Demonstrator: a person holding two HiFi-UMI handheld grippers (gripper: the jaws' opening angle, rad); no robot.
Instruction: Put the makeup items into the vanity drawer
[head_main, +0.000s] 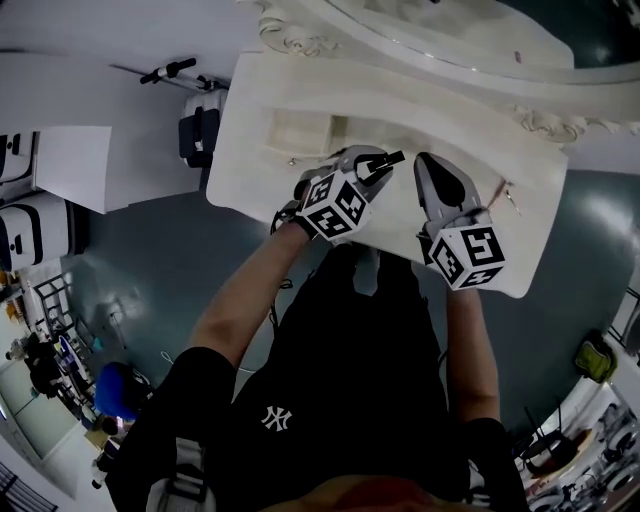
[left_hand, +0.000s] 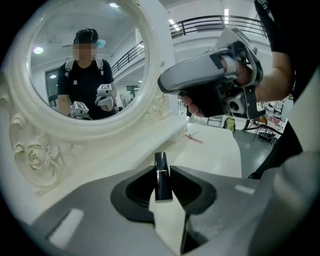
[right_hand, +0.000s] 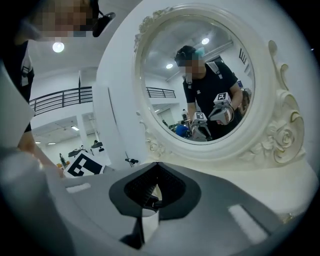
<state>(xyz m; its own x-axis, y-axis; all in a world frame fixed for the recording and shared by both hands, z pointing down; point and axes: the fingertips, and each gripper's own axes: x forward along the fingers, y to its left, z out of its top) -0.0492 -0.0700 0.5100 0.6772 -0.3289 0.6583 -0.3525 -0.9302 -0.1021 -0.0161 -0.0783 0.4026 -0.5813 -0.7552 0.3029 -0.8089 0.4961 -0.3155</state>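
Since the left gripper is clamped on a dark lipstick tube only by its lower half, with the cap end and a thin gold band standing proud of the pads, the main risk is that the tube pivots or slides out if it is tilted sharply or knocked. In the head view this gripper hangs over the white vanity surface, near a shallow recess that looks like the open drawer, though I cannot be sure it is one. The right gripper sits just beside the left, its jaws drawn together at the tips. A small dark bit shows low between its pads, and I cannot say what it is. Because the two tools are this close, a swing toward the recess could clip one against the other and jar the lipstick loose. The round mirror and its carved frame rise directly ahead, so a reach that runs long could strike them. Let go too high or off-centre, the smooth round tube would likely roll, miss the drawer and travel across the surface, perhaps off its edge. A thin pink item lies well apart on the far side, and a wide sweep could brush it away.
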